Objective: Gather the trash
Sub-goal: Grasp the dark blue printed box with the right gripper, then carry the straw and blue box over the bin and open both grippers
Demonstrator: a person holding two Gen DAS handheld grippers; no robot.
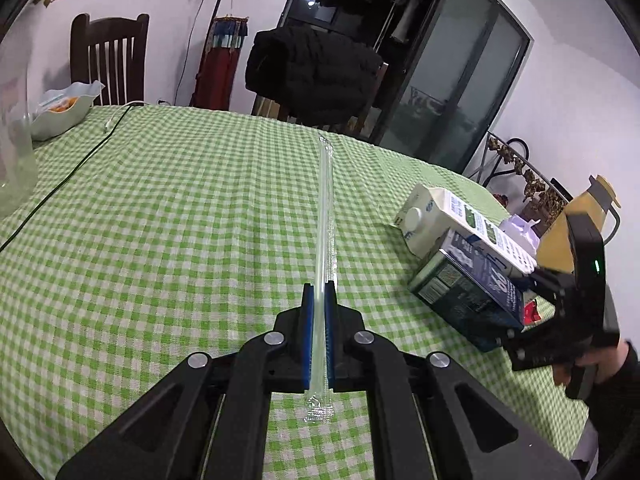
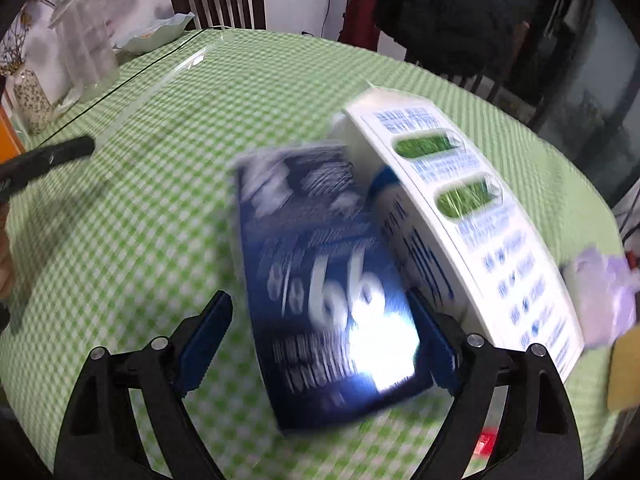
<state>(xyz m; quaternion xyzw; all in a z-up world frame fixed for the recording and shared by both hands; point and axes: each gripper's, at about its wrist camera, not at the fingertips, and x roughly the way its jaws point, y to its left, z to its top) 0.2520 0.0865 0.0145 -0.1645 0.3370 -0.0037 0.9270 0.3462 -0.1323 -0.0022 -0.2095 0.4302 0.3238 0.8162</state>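
**A:** Left gripper (image 1: 319,312) nearest the lens: blue pads (image 1: 307,332) pinched together on a clear wrapped straw (image 1: 326,216). The straw runs straight forward past the fingertips, its crimped wrapper end sticking out behind the pads. Level pose, above the green checked tablecloth (image 1: 180,200).

**B:** Right side?

**A:** Right gripper (image 2: 320,344) has its jaws spread, straddling the dark blue carton (image 2: 320,272). The right finger is at the carton's edge; the left one has a visible gap. Not clamped. Frame is motion-blurred, so contact is hard to call. In the left view the hand comes in from the right edge, tilted, fingers aimed at the carton.

**B:** Trash layout?

**A:** Blue carton lies on its side on the cloth. A white milk carton (image 2: 460,208) rests tilted on it. A crumpled white wad (image 2: 600,296) lies just right of those.

**B:** Beyond?

**A:** A black cable (image 1: 76,168) crosses the cloth, a bowl (image 1: 64,108) sits at the far edge, then a chair (image 1: 108,56) draped with a black jacket (image 1: 312,76).
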